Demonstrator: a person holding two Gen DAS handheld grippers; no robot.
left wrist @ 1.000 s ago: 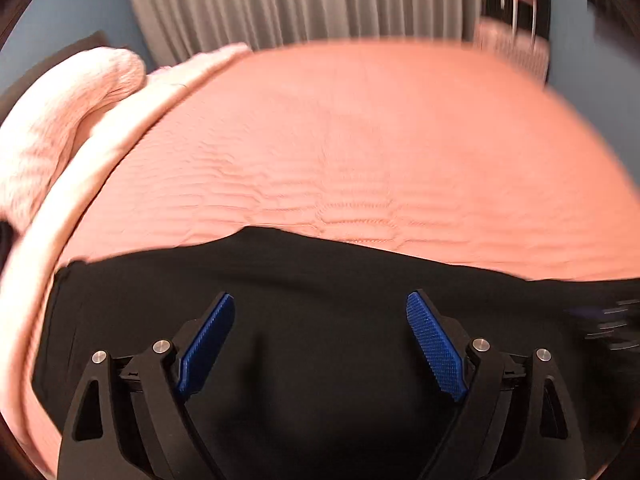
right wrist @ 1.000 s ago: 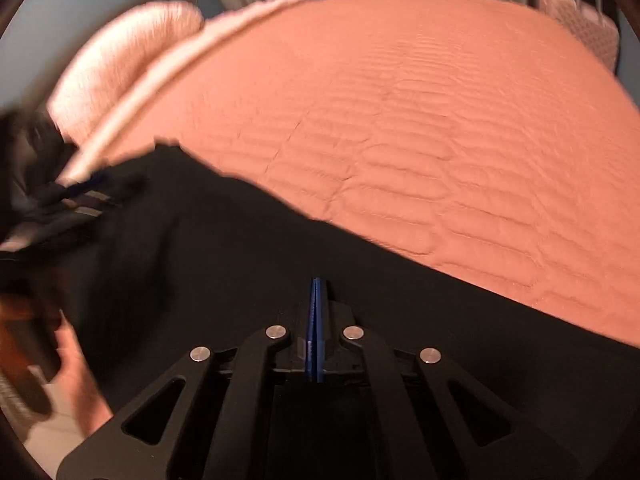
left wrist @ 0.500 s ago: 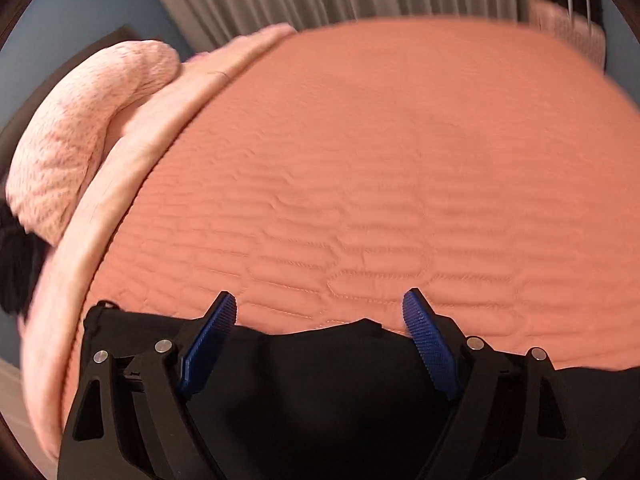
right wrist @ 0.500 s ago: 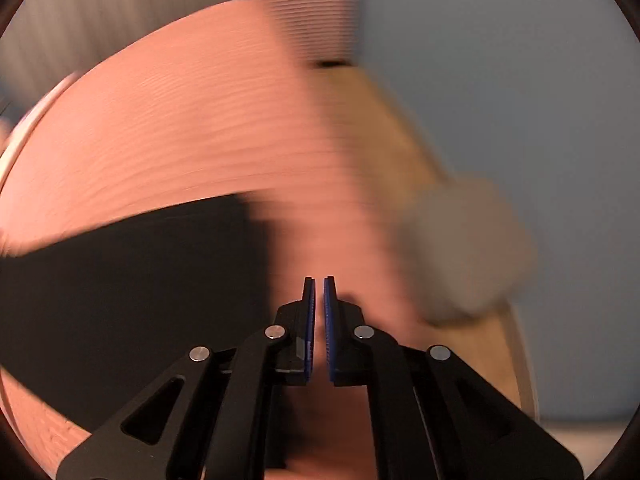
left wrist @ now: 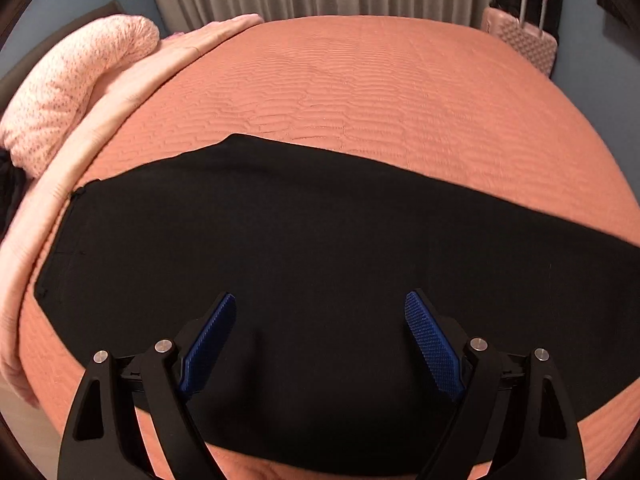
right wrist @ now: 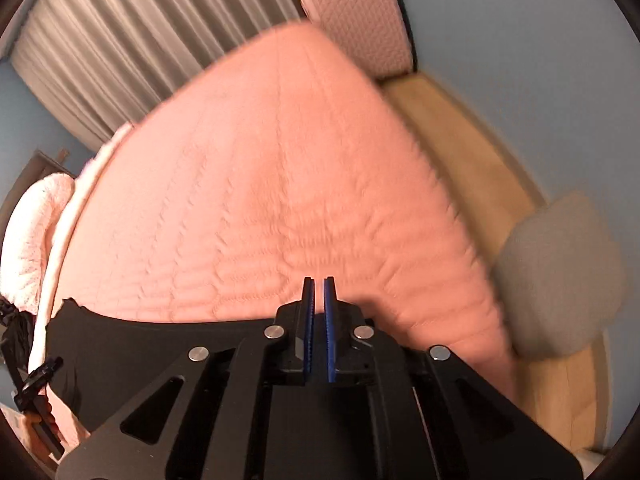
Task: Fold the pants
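The black pants [left wrist: 304,240] lie flat on the orange bedspread [left wrist: 380,88], directly under and ahead of your left gripper [left wrist: 320,340], whose jaws are spread wide and empty. Your right gripper [right wrist: 319,328] is nearly closed on nothing, the trouser edge just behind its tips. Pinch both layers at one end before folding. No readable writing anywhere.

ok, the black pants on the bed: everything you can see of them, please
The black pants lie flat across the near part of the salmon quilted bedspread, a long band of plain, matte dark fabric, apparently folded leg over leg. The waistband end with a seam sits at the left, by the pale pink blanket; the legs run off to the right. Few wrinkles. The left gripper is open above them, not gripping. The right gripper, nearly closed, holds nothing.
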